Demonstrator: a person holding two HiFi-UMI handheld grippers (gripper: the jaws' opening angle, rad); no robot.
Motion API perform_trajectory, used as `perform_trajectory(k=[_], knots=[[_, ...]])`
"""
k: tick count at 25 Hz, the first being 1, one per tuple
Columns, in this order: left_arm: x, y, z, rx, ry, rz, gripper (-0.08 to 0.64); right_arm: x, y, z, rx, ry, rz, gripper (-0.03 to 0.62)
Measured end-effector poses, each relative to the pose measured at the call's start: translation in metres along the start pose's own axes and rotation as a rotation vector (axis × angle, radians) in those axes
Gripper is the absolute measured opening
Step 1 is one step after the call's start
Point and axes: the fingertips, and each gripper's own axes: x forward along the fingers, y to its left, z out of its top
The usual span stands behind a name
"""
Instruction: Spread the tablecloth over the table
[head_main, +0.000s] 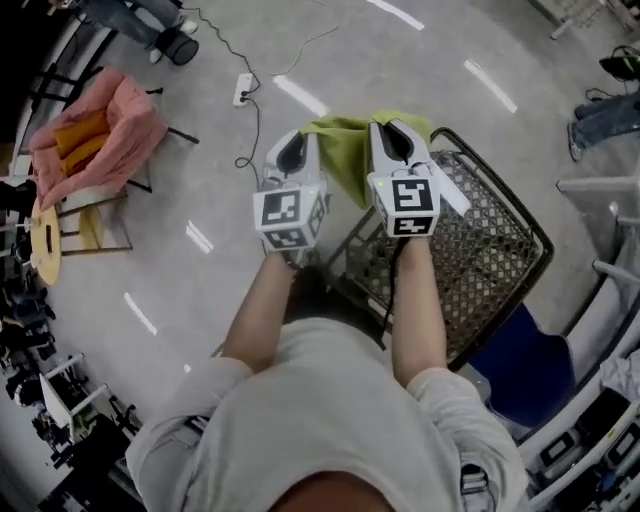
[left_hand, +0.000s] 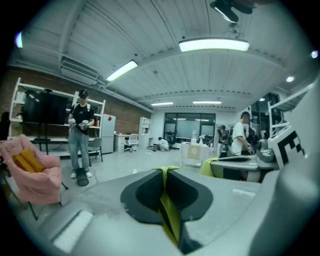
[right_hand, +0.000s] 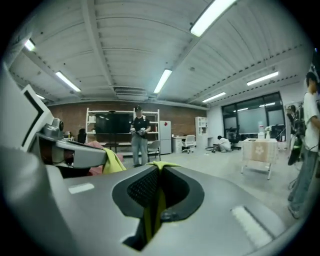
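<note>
A yellow-green tablecloth (head_main: 345, 160) hangs bunched between my two grippers, held up above the floor in front of the person. My left gripper (head_main: 293, 135) is shut on one part of it; in the left gripper view a fold of cloth (left_hand: 169, 205) runs pinched between the dark pads. My right gripper (head_main: 395, 125) is shut on another part, and its own view shows the cloth (right_hand: 155, 202) squeezed in the closed jaws. Each gripper view also shows the other gripper alongside, with a bit of cloth (left_hand: 210, 166) (right_hand: 114, 162) sticking out. Most of the cloth is hidden below the grippers.
A black wire-mesh basket (head_main: 485, 250) stands just below and right of the grippers. A pink chair (head_main: 95, 140) sits at far left, and a power strip (head_main: 242, 90) with cables lies on the floor ahead. A person (right_hand: 138, 135) stands by shelves; a small covered table (right_hand: 259, 152) stands further off.
</note>
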Motion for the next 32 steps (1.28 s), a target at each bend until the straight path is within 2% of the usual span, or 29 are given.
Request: perform_trajectory(k=[4,8,13,16,18,20,22,25,28,30,32], knots=[[-0.039,0.06,-0.023,-0.052,0.022,0.115,0.026,0.03,0.066,-0.021,0.044,0.047,0.119,0.01],[-0.051,0.085,-0.038,-0.07,0.042,0.153,0.026,0.052,0.093,-0.039,0.088,0.083,0.182,0.01],[-0.044,0.094,-0.058,-0.074,0.085,0.151,0.026,0.079,0.095,-0.067,0.149,0.115,0.206,0.011],[-0.032,0.087,-0.067,-0.065,0.119,0.131,0.026,0.09,0.061,-0.08,0.214,0.106,0.16,0.011],[-0.014,0.072,-0.059,-0.063,0.11,0.092,0.026,0.085,0.013,-0.068,0.212,0.076,0.077,0.01],[0.016,0.043,-0.031,-0.04,0.056,0.018,0.026,0.062,-0.055,-0.034,0.157,0.01,-0.042,0.01],[0.046,0.003,0.01,0.006,-0.03,-0.066,0.026,0.013,-0.124,0.01,0.097,-0.081,-0.181,0.01],[0.073,-0.069,0.085,0.089,-0.184,-0.211,0.026,-0.094,-0.208,0.072,-0.025,-0.184,-0.418,0.009],[0.071,-0.156,0.136,0.144,-0.283,-0.384,0.026,-0.206,-0.252,0.109,-0.146,-0.198,-0.625,0.011],[0.065,-0.203,0.133,0.145,-0.276,-0.478,0.026,-0.266,-0.262,0.112,-0.164,-0.2,-0.728,0.01],[0.061,-0.232,0.111,0.142,-0.222,-0.533,0.026,-0.311,-0.261,0.105,-0.143,-0.214,-0.8,0.009]])
